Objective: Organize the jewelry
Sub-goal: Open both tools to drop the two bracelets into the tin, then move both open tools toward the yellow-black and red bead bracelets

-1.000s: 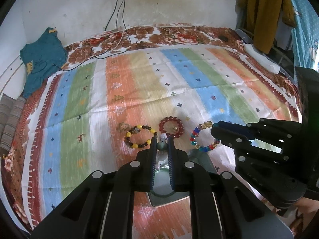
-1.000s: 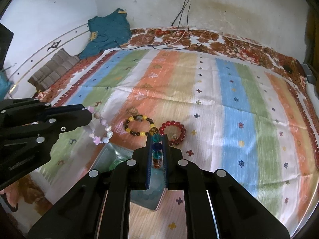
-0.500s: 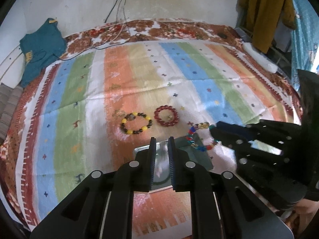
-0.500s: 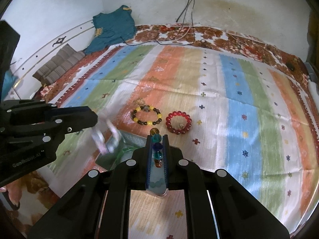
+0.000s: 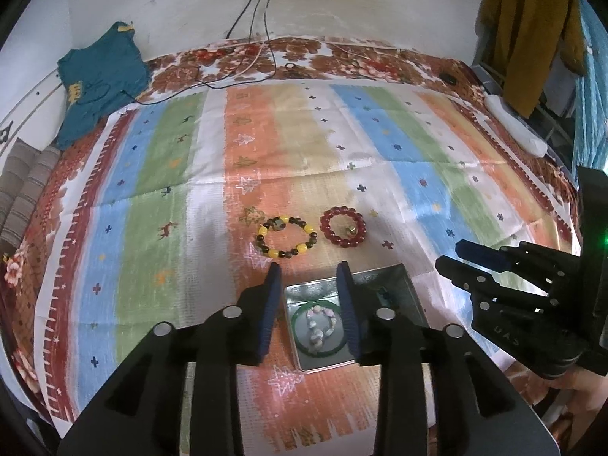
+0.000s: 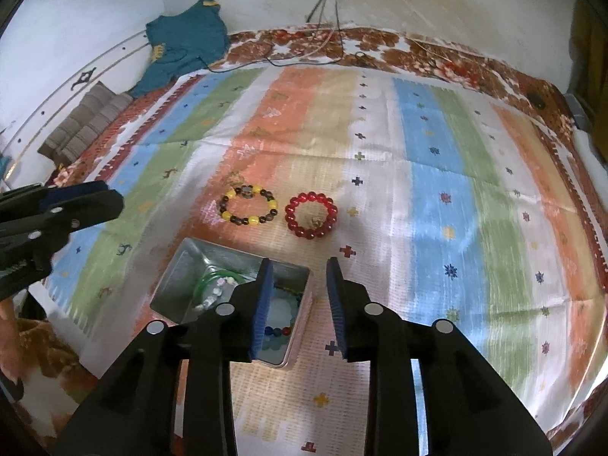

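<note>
both of your grippers are empty right now. your left gripper has its jaws spread wide with nothing between them, poised above the metal tin. your right gripper is spread just as wide, also holding nothing, and it sits over the near right edge of the same tin.

the tin rests on the striped blanket, close in front of you. inside it you can see a green bangle with a pale pink beaded bracelet lying inside its ring, and in the right wrist view a bracelet of blue, teal and red beads shows on the right side of the tin. so three pieces look to be put away already.

two pieces are left on the blanket just beyond the tin: the yellow and dark bead bracelet on the left and the red bead bracelet on the right, side by side but not touching. by my reckoning you are a bit over halfway. each gripper has a bracelet roughly ahead of it, so the likely next move is to reach forward, pinch one bead ring each, and bring them back to the tin.
</note>
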Tool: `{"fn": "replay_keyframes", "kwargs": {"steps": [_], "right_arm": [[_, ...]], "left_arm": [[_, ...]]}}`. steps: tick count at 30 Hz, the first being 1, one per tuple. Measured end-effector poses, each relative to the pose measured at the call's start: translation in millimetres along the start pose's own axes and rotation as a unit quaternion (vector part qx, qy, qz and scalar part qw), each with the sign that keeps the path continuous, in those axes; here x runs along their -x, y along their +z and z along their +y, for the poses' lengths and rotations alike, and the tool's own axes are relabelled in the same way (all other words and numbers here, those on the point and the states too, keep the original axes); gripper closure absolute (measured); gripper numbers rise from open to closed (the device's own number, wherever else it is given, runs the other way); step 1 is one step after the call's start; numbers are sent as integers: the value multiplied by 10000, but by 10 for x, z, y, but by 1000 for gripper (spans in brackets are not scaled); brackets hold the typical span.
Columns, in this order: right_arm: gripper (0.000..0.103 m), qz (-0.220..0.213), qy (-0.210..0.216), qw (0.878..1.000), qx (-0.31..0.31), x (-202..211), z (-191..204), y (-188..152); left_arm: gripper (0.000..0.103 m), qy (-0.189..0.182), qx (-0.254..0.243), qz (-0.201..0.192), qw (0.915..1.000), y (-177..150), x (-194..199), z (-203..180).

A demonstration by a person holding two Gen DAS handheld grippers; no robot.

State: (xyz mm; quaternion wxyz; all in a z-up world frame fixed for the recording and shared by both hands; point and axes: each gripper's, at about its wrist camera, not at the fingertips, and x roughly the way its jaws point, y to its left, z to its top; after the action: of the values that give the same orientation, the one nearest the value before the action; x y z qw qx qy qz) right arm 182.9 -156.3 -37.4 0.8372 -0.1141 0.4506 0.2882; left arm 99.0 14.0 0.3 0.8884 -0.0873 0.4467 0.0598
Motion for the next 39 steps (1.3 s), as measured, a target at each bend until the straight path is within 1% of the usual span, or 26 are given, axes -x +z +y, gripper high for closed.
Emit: {"fn": "replay_keyframes", "kwargs": {"steps": [1, 2, 7, 12, 16, 17, 19, 22, 26, 32, 34, 39], "right_arm": [[70, 25, -8, 10000, -21, -12, -8, 4], [66, 47, -32, 10000, -45, -28, -21, 8], [56, 97, -97, 9998, -159, -76, -84, 48], [51, 179, -212, 9995, -158, -145, -101, 77], [43, 205, -243, 9994, -110, -194, -86, 118], [40, 212, -258, 9994, -103, -210, -86, 129], [40, 249, -307, 9992, -71, -252, -91, 146], [40, 322, -387, 9987, -99, -319, -123, 170], [34, 332, -405, 9985, -161, -355, -161, 206], [33, 355, -407, 9984, -182, -425, -178, 283], [33, 392, -413, 9982, -182, -477, -190, 311], [33, 481, -463, 9975, -219, -602, -241, 374]], "left_arm": [[62, 12, 21, 23, 10000, 3, -12, 19], [61, 36, 54, 43, 10000, 4, -26, 38], [55, 149, 222, 175, 9995, 23, -133, 153], [47, 279, 396, 284, 9984, 40, -225, 279], [36, 358, 471, 347, 9976, 61, -292, 329], [35, 371, 482, 370, 9975, 63, -308, 335], [29, 361, 516, 434, 9971, 73, -354, 352], [23, 420, 492, 452, 9969, 98, -397, 347], [20, 507, 460, 461, 9966, 139, -450, 346], [17, 666, 409, 542, 9955, 174, -572, 397], [16, 760, 489, 543, 9944, 169, -622, 447], [16, 761, 629, 740, 9924, 171, -775, 543]]}}
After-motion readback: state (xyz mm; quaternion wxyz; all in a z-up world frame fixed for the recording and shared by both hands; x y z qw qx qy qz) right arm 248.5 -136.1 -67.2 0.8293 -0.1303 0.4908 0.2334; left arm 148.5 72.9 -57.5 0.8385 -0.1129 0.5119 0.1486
